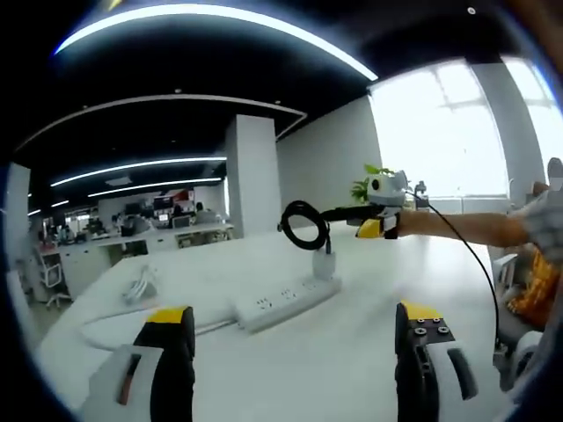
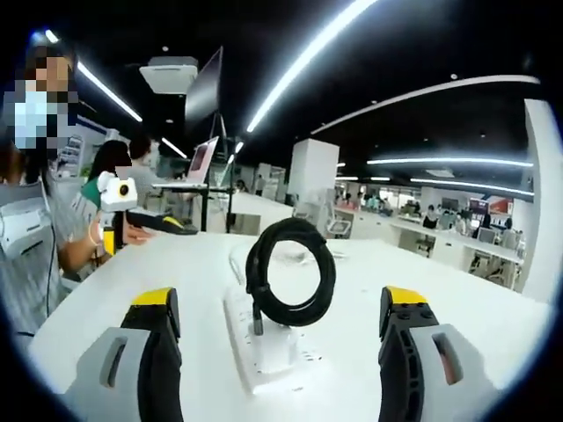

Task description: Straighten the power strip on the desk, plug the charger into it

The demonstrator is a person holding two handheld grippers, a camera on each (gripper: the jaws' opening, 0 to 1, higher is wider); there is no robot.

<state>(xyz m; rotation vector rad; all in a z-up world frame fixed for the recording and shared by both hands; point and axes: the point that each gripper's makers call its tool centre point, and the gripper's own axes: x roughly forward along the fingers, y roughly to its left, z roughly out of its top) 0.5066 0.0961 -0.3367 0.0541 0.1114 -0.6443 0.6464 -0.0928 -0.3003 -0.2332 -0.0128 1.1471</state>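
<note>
Standing plugged in the power strip (image 2: 264, 347), charger (image 2: 290, 272) sits between open fingers (image 2: 158, 343).

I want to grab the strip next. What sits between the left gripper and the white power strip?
Nothing visible: bare white desk lies between the left gripper and the white power strip, which carries the white charger at its far end.
</note>
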